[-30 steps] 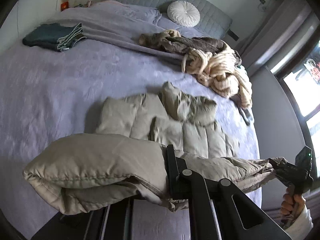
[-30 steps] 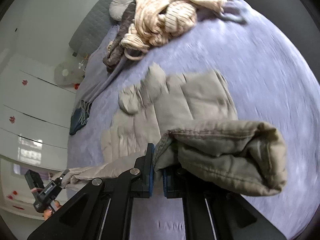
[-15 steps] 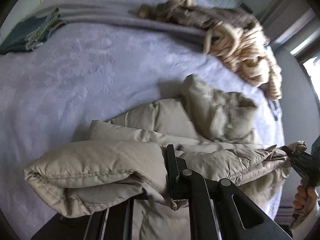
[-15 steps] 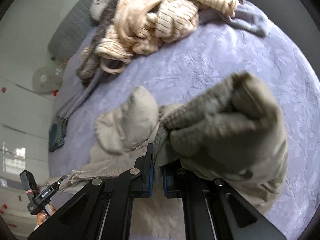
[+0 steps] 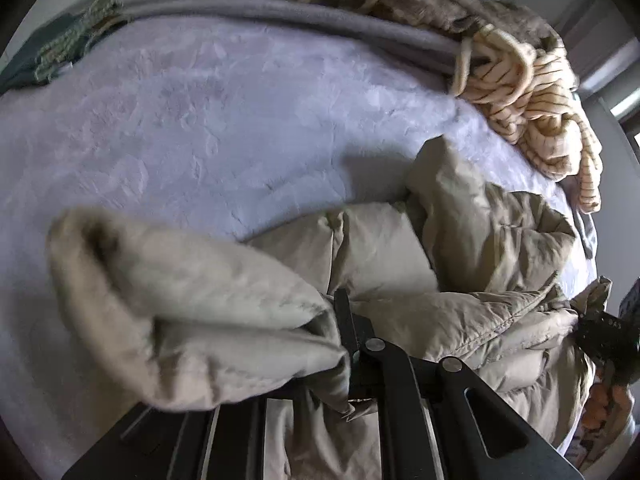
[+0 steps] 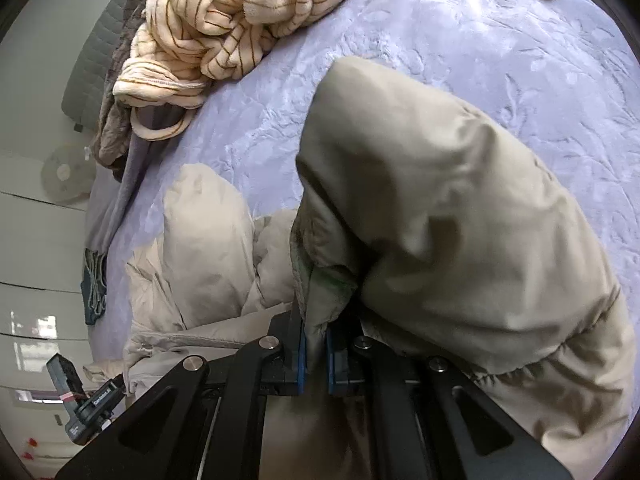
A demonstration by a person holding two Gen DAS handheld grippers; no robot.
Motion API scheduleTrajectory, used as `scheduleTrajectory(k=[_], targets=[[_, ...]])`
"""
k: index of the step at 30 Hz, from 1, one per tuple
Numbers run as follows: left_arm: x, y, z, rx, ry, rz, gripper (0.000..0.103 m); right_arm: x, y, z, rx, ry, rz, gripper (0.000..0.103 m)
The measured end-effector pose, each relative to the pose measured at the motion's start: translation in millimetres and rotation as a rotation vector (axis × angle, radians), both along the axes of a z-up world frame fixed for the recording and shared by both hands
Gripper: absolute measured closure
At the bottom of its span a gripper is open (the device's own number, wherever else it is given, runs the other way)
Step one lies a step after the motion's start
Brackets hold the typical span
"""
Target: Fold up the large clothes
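A beige puffer jacket (image 5: 400,248) lies on the lilac bedspread (image 5: 200,120), its near edge folded back over the rest. My left gripper (image 5: 344,344) pinches a padded fold of it. Its jaws are opening, with fabric still between them, and the left finger is hidden by the fold. In the right wrist view the jacket (image 6: 440,200) bulges over my right gripper (image 6: 315,356), whose blue pads are shut on a hem. Each gripper shows at the edge of the other's view: the right gripper (image 5: 600,332), the left gripper (image 6: 96,400).
A cream striped blanket (image 5: 540,92) and a brown garment (image 5: 440,4) are heaped at the far right of the bed. A folded teal cloth (image 5: 60,44) lies far left. A white fan (image 6: 64,176) and grey headboard (image 6: 96,60) stand beyond.
Both grippers have come down and forward with the jacket's edge, laying it over the rest of the jacket. The bed now looks much closer.
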State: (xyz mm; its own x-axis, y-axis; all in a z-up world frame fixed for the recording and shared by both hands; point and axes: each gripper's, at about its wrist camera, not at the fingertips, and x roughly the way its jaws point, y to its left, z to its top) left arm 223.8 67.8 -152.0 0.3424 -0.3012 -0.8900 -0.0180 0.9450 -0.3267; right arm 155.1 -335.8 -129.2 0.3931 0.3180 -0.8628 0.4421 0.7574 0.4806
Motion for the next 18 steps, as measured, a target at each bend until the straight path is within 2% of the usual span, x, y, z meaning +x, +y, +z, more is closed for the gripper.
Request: scheduleTrajectory(k=[1, 2, 3, 4, 5, 6, 8, 9, 10, 11, 12, 14, 16, 18], targets=[[-2, 1, 6, -0.009, -0.015, -0.007, 0.076, 0, 0, 3, 0.002, 0.004, 0.007, 0.093], [-7, 3, 13, -0.014, -0.033, -0.014, 0.051, -2, -1, 7, 0.01, 0.004, 0.014, 0.092], [-16, 5, 23, 0.002, -0.066, -0.011, 0.017, -5, -2, 11, 0.018, -0.001, 0.02, 0.085], [-21, 7, 32, 0.027, -0.099, 0.001, 0.006, -9, -3, 19, 0.026, -0.014, 0.028, 0.068], [-27, 9, 42, 0.053, -0.142, 0.009, 0.001, -12, -3, 25, 0.026, -0.027, 0.031, 0.055], [-34, 10, 53, 0.084, -0.179, 0.006, 0.001, -16, -4, 33, 0.023, -0.048, 0.032, 0.033], [-39, 11, 63, 0.117, -0.196, 0.006, 0.001, -24, -1, 48, 0.009, -0.079, 0.048, 0.03], [-40, 10, 66, 0.114, -0.199, -0.001, 0.002, -27, 3, 54, 0.001, -0.084, 0.064, 0.033], [-42, 8, 67, 0.103, -0.196, -0.019, 0.006, -30, 9, 59, 0.0, -0.094, 0.087, 0.05], [-42, 2, 68, 0.091, -0.191, -0.041, 0.026, -31, 16, 61, -0.003, -0.097, 0.111, 0.062], [-40, -6, 65, 0.077, -0.177, -0.079, 0.045, -33, 28, 61, -0.015, -0.096, 0.159, 0.081], [-37, -30, 55, 0.086, -0.166, -0.132, 0.055, -34, 52, 56, -0.053, -0.099, 0.254, 0.083], [-33, -51, 39, 0.12, -0.166, -0.145, 0.055, -29, 75, 41, -0.129, -0.085, 0.33, 0.083], [-25, -70, 13, 0.162, -0.15, -0.14, 0.055, -22, 87, 15, -0.158, -0.064, 0.334, 0.083]])
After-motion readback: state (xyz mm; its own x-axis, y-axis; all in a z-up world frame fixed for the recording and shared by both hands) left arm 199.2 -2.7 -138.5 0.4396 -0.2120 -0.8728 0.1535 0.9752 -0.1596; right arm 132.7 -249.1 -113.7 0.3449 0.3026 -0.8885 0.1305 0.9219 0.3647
